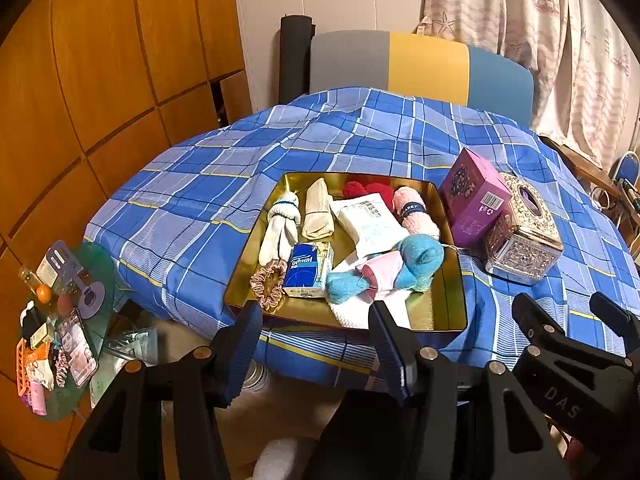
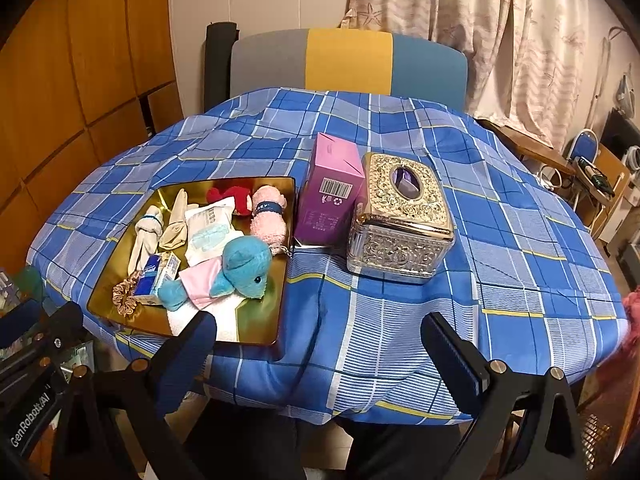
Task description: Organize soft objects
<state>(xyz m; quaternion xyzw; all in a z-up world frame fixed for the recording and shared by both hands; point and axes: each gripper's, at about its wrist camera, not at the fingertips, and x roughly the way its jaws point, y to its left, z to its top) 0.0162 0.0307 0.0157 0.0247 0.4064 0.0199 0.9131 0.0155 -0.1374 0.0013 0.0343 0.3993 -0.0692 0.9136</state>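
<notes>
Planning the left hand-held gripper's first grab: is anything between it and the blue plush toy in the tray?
Nothing visible blocks it. The open left hand-held gripper sits at the gold tray's near edge; the blue plush toy lies uncovered on top.

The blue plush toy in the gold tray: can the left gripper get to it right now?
Probably yes. The left gripper is open and empty, hanging at the tray's near edge, and the blue plush toy lies on top at the near side. Only a white cloth lies between them, low and flat.

Wooden panelled cupboards [image 1: 100, 80] stand at nine o'clock. At twelve, a grey, yellow and blue chair [image 2: 348, 60] backs the checked tablecloth [image 2: 400, 340]; patterned curtains [image 2: 500, 32] hang at two.
</notes>
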